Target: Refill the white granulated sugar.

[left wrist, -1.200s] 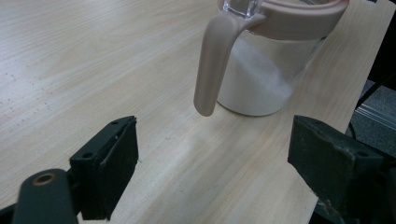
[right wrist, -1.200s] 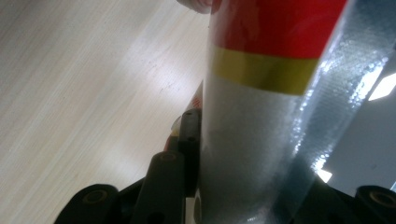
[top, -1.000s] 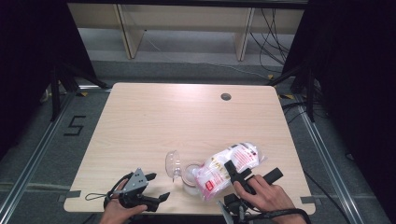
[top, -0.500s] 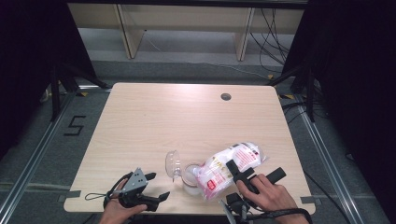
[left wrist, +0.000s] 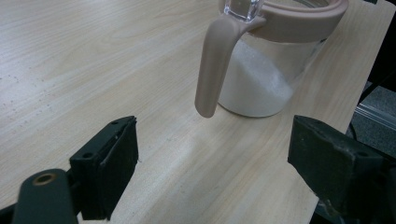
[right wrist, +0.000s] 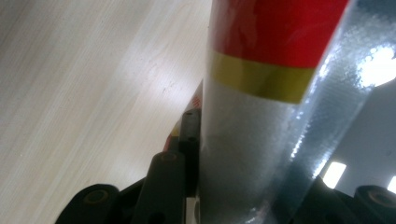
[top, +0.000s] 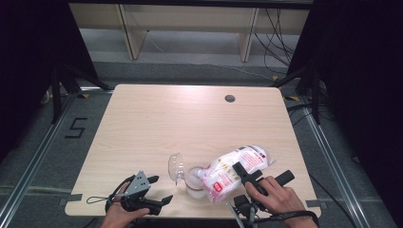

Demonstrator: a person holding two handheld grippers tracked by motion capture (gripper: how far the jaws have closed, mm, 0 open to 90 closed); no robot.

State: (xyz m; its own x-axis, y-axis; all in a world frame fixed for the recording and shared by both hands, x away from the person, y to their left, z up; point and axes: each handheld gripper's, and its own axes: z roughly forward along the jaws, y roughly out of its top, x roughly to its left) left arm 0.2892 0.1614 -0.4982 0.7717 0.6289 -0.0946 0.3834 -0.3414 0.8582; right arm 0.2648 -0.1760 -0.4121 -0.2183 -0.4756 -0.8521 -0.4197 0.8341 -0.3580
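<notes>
**Bag tilted over jar; left gripper standing by**

Nearest the person, the left gripper (top: 159, 202) rests low at the front edge of the tabletop (top: 157, 123), jaws spread wide with nothing between them. In the left gripper view they face the jar's handle (left wrist: 215, 65), probably so that the jar can be steadied if needed; for now they are apart from it.

The right gripper (top: 242, 172) has its jaws clamped on the bag (top: 235, 168), a white pouch with red printing. The right gripper view shows the film pinched flat between them. The bag lies tilted, its lower end down at the jar's mouth, which suits pouring.

The jar (top: 194, 180), clear with a pinkish rim, stands upright near the front edge, just left of the bag. White powder (left wrist: 254, 86) already lies banked inside it. Its hinged lid (top: 176, 166) stands open on the far left side, clear of the bag.

Beyond lies bare tabletop, with a cable port (top: 230, 98) towards the far edge.
</notes>
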